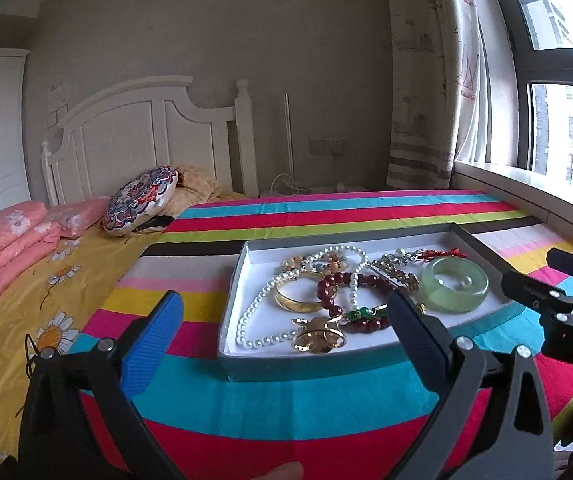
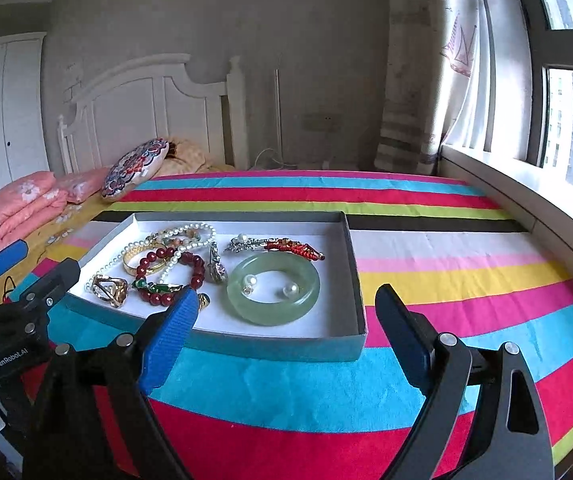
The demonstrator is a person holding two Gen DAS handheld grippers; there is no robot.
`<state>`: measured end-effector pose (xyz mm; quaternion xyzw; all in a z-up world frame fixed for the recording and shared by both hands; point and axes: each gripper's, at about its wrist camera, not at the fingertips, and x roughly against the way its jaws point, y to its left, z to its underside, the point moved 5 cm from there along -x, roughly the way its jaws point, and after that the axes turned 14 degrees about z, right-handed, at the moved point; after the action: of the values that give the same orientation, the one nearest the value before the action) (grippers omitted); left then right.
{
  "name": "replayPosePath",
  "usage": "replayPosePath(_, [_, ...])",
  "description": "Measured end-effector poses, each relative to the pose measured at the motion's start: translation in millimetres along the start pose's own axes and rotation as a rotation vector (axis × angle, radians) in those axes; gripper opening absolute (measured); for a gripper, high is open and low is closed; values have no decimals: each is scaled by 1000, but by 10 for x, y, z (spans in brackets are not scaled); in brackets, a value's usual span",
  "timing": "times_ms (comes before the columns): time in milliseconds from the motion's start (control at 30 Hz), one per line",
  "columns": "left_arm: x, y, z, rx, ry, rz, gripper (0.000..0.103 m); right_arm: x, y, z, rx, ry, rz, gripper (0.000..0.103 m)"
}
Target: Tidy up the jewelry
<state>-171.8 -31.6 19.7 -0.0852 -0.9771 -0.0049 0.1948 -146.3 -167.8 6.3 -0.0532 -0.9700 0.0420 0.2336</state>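
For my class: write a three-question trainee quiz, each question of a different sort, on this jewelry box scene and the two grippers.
1. True or false: the pearl necklace lies outside the box.
2. Multiple choice: what sits inside the ring of the green jade bangle? A) a gold ring B) two pearl earrings C) nothing
3. Fill in: the jaws of both the left gripper and the right gripper are ____.

Key
1. False: it lies inside the box, partly over the dark red bead bracelet.
2. B: the two pearl earrings lie on the box floor within the bangle.
3. Open, holding nothing.
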Motion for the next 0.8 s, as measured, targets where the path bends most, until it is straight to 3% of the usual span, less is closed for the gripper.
replayPosePath(800, [-10,48,30,24,1,12,101,-7,43,32,9,10,-7,86])
